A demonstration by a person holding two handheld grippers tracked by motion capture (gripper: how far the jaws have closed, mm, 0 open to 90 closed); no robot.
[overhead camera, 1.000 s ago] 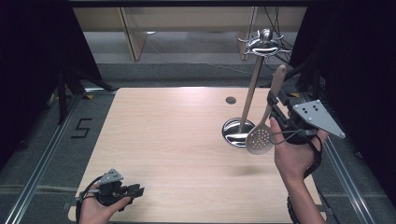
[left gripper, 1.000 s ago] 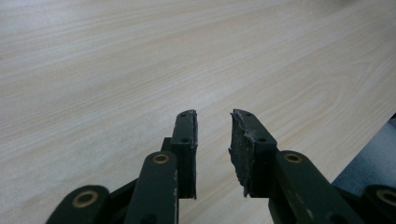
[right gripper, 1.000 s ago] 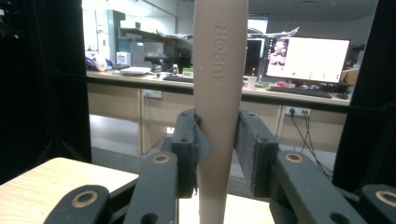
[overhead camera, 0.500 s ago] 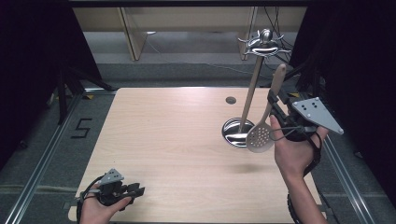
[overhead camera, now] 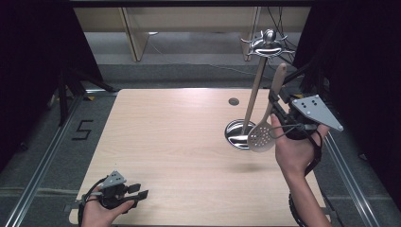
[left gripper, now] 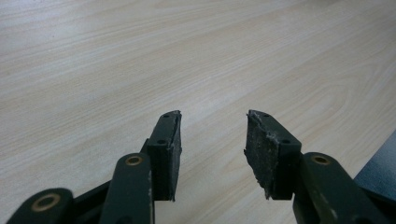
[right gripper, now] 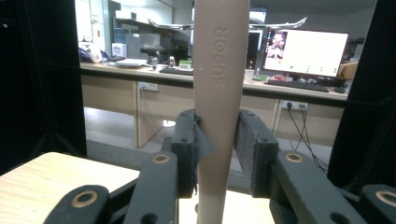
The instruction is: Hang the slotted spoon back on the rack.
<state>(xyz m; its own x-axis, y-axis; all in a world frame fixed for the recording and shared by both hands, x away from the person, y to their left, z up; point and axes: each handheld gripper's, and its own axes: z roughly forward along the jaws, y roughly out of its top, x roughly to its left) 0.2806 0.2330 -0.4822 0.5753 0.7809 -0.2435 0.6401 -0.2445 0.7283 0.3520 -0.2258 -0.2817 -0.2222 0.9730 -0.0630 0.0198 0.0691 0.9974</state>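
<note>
My right gripper (overhead camera: 274,109) is held up over the table's right side, shut on the handle of a beige slotted spoon (overhead camera: 261,137). The spoon's perforated head hangs low beside a utensil stand (overhead camera: 255,90), which has a round metal base (overhead camera: 235,134) and metal hooks on top (overhead camera: 268,45). In the right gripper view both pads press the handle (right gripper: 219,70) marked SUPOR, at the right gripper (right gripper: 219,154). My left gripper (overhead camera: 137,193) rests low at the table's near left corner. Its jaws have just been opening and nothing is between them (left gripper: 212,140).
The light wooden table (overhead camera: 165,137) has a small dark round hole (overhead camera: 233,101) near its far edge. Black curtains flank both sides. A floor mark "5" (overhead camera: 81,130) lies left of the table. Desks and a lit monitor (right gripper: 306,52) stand beyond.
The left gripper's jaws have spread wider apart. The right hand and the spoon have barely shifted, with the spoon's head a touch closer to the stand's base.
</note>
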